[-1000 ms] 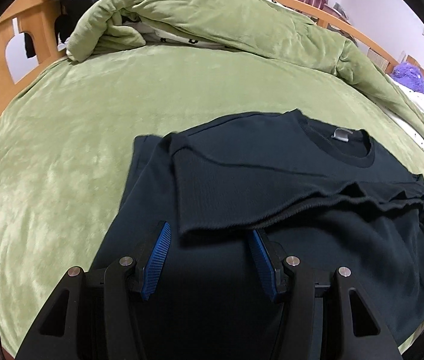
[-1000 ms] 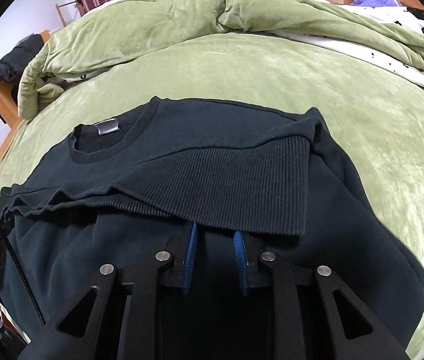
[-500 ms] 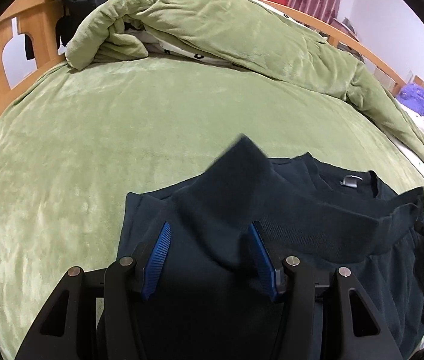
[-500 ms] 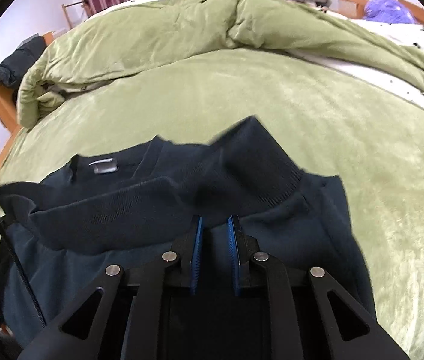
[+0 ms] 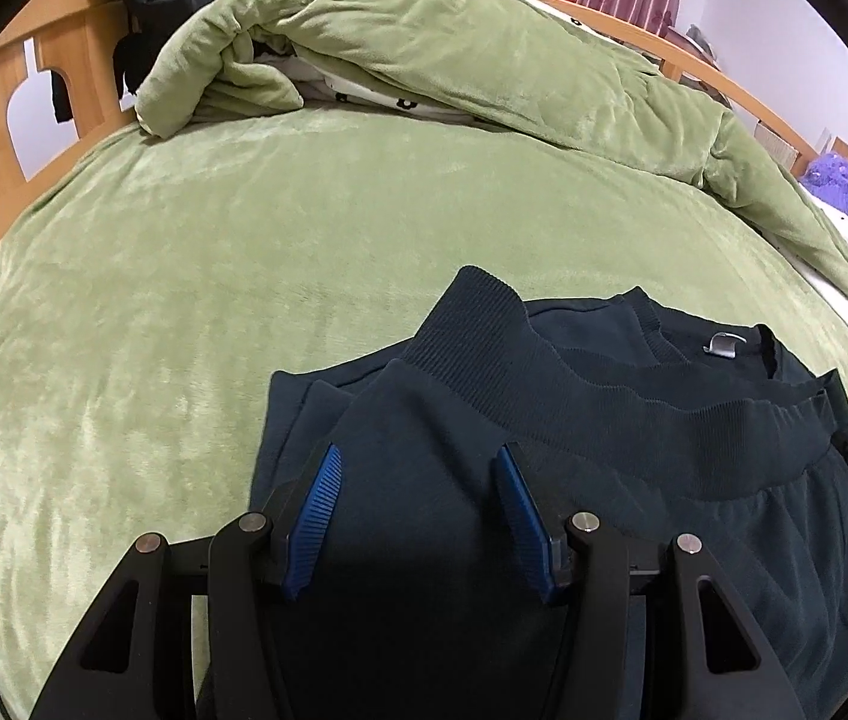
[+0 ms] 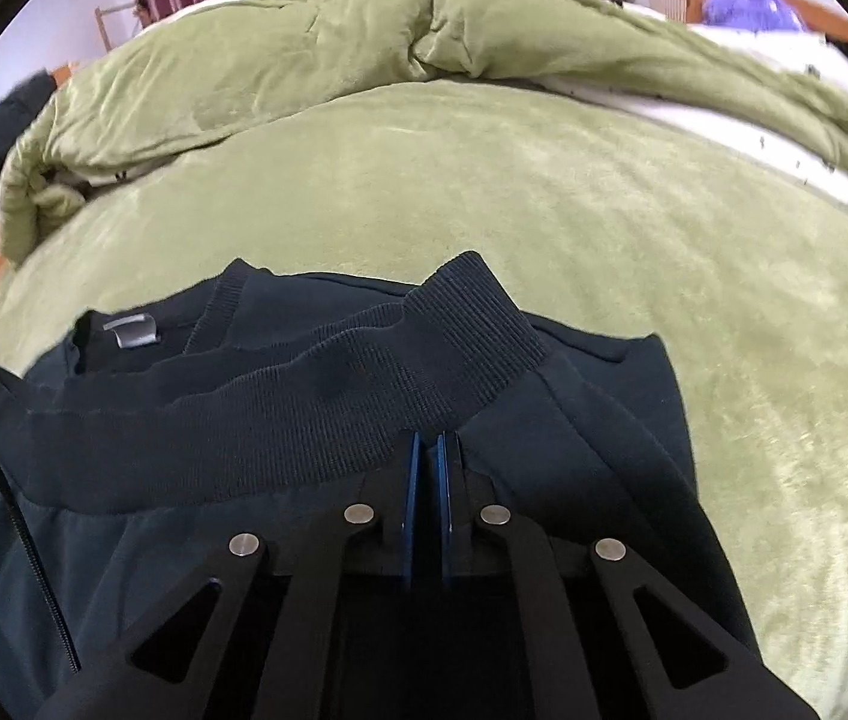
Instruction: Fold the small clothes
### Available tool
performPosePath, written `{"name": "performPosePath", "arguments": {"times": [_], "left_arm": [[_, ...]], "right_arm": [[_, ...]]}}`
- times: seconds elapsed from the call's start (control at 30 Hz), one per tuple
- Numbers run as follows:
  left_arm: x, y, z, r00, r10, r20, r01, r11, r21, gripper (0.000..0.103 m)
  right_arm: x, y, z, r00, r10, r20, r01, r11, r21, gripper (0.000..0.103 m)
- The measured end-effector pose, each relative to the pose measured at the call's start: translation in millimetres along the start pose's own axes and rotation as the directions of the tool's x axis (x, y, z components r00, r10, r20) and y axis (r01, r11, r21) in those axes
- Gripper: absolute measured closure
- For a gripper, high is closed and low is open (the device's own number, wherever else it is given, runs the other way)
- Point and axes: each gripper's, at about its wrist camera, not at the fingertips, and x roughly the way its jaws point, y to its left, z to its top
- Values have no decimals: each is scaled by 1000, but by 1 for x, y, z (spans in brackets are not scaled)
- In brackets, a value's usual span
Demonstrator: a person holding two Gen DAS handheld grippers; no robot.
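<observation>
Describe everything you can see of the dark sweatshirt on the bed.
The sweatshirt is dark navy-black soft knit with a ribbed hem, a ribbed crew collar and a grey neck label. It lies on the green bedspread, its hem brought up toward the collar. The right gripper pinches the hem; the left gripper straddles the fabric, open.

left gripper (image 5: 418, 510) wide open over dark sweatshirt (image 5: 634, 450) | ribbed hem (image 5: 544, 372) flipped up | green blanket (image 5: 244, 252) underneath
</observation>
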Motion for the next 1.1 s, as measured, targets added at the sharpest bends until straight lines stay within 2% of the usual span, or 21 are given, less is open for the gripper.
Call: {"name": "performPosePath", "arguments": {"times": [0.07,0.13,0.23,0.27,0.33,0.47,0.6,0.87,0.93,1.1], "left_arm": [[-5,2,-2,1000,-1,6,1,1000,-2,51],[-11,7,-3,1000,-7,10,7,1000,-13,51],[-21,14,-5,1000,-3,27,3,1000,-23,50],[-25,17,-5,999,-2,33,2,1000,-25,46],[-34,24,-7,999,1,47,1,999,-33,42],[-55,44,-12,997,6,74,-2,998,-59,38],[-76,71,-20,995,18,101,-9,996,-92,37],[-112,133,-44,988,82,128,-60,984,-170,36],[-118,145,-49,988,89,128,-63,979,-193,36],[-132,171,-61,983,106,151,-70,971,-229,36]], "right_arm": [[-7,10,-1,999,-54,4,54,998,-41,93],[-18,17,-3,998,-62,19,63,996,-61,79],[-42,27,-12,998,2,57,2,998,-63,74],[-49,32,-16,998,20,67,-15,998,-68,72],[-63,50,-24,994,66,88,-57,994,-96,63],[-82,93,-42,987,139,75,-125,979,-160,59],[-101,140,-72,969,242,57,-229,957,-178,52],[-134,246,-125,931,364,6,-344,886,-312,49],[-141,270,-139,915,403,-14,-383,858,-341,43],[-152,320,-176,891,451,-57,-426,784,-452,41]]}}
